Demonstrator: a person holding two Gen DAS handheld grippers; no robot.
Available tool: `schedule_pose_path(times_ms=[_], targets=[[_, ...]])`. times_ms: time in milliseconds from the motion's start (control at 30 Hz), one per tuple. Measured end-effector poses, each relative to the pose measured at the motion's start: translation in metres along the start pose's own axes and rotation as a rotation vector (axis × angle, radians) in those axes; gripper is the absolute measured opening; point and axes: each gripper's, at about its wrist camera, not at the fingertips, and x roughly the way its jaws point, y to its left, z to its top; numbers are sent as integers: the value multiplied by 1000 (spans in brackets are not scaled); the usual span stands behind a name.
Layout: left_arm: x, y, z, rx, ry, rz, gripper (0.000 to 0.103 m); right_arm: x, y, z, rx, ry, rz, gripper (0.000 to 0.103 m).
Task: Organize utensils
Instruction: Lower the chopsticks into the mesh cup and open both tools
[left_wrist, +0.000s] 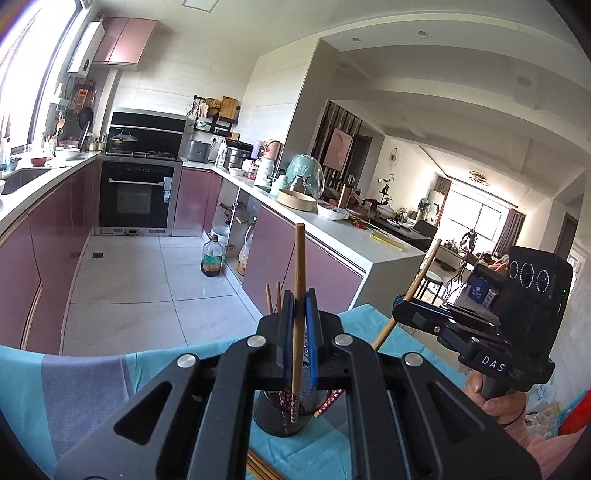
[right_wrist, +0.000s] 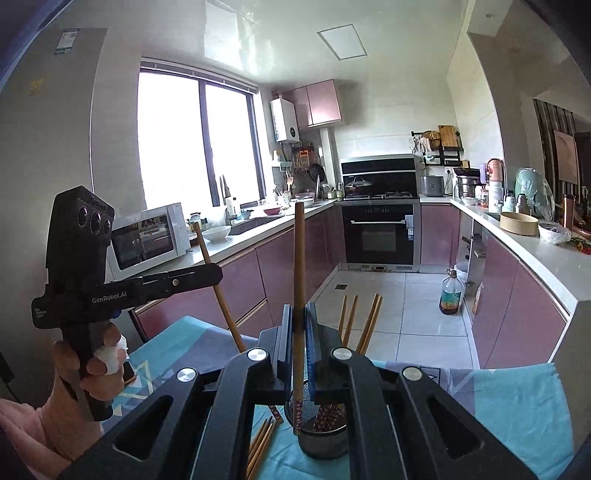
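My left gripper (left_wrist: 300, 299) is shut on a wooden chopstick (left_wrist: 300, 258) that stands nearly upright, its patterned red end hanging over a black mesh holder (left_wrist: 280, 417). The holder stands on a teal cloth (left_wrist: 92, 387) with several chopsticks in it. My right gripper (right_wrist: 298, 310) is likewise shut on an upright chopstick (right_wrist: 299, 251) above the holder (right_wrist: 321, 439). Each view shows the other gripper off to the side: the right gripper (left_wrist: 400, 301) with its slanted chopstick (left_wrist: 424, 269), and the left gripper (right_wrist: 218, 273) with its chopstick (right_wrist: 207, 251).
Several loose chopsticks (right_wrist: 262, 443) lie on the cloth beside the holder, also seen as loose chopsticks (left_wrist: 262, 467). Beyond the table's far edge are a tiled floor (left_wrist: 147, 280), pink kitchen cabinets (right_wrist: 258, 280) and an oil bottle (right_wrist: 450, 295).
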Motion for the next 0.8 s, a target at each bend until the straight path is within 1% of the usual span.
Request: schedule_pose_path(times_ms=[233, 400, 567, 800], targets=[[12, -8, 11, 27, -12, 9, 7, 6, -9, 13, -8, -22, -36, 5], [26, -6, 11, 29, 7, 34, 7, 18, -16, 11, 4, 0, -50, 5], [47, 4, 3, 20, 77, 46, 7, 36, -24, -2, 25, 62, -54, 5], [72, 9, -20, 53, 207, 49, 7, 59, -28, -25, 55, 181, -44, 5]])
